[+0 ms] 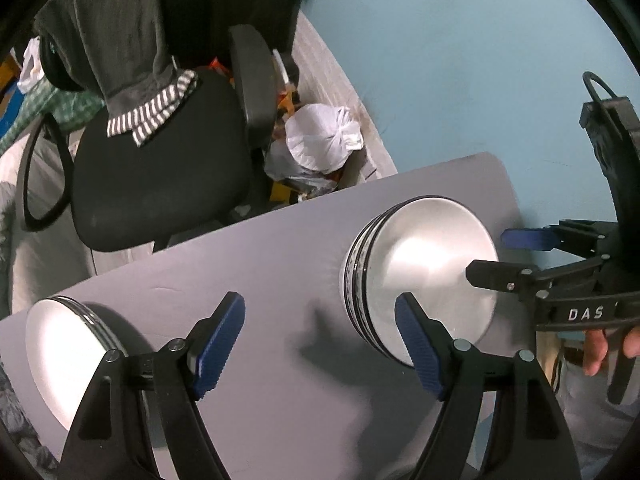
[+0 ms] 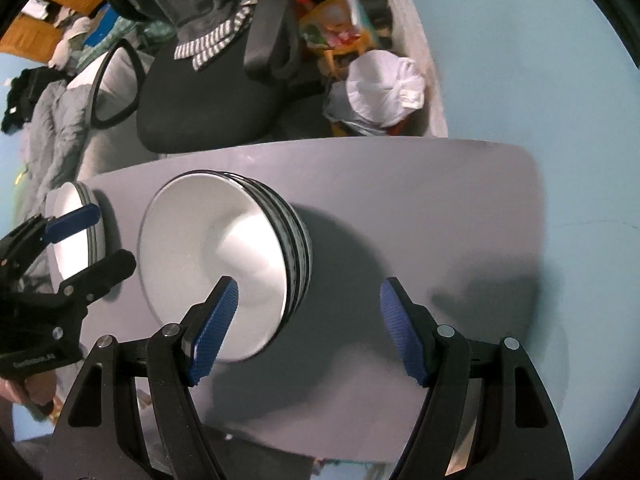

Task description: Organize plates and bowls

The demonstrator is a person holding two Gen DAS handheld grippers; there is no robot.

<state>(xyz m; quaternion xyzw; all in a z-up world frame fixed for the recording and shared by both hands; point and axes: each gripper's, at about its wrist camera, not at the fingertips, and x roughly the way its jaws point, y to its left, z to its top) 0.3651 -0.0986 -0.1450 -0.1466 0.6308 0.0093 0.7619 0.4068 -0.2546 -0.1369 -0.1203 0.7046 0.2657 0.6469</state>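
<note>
A stack of white bowls with dark-banded rims stands on the grey table; it also shows in the right wrist view. A stack of white plates sits at the table's left end, seen too in the right wrist view. My left gripper is open and empty above the table between the two stacks; it shows at the left in the right wrist view. My right gripper is open and empty, just right of the bowls; it shows in the left wrist view.
A black office chair with clothes draped on it stands beyond the table. A tied white bag and clutter lie on the floor by the chair. A light blue wall is behind. The table's far edge is close to the chair.
</note>
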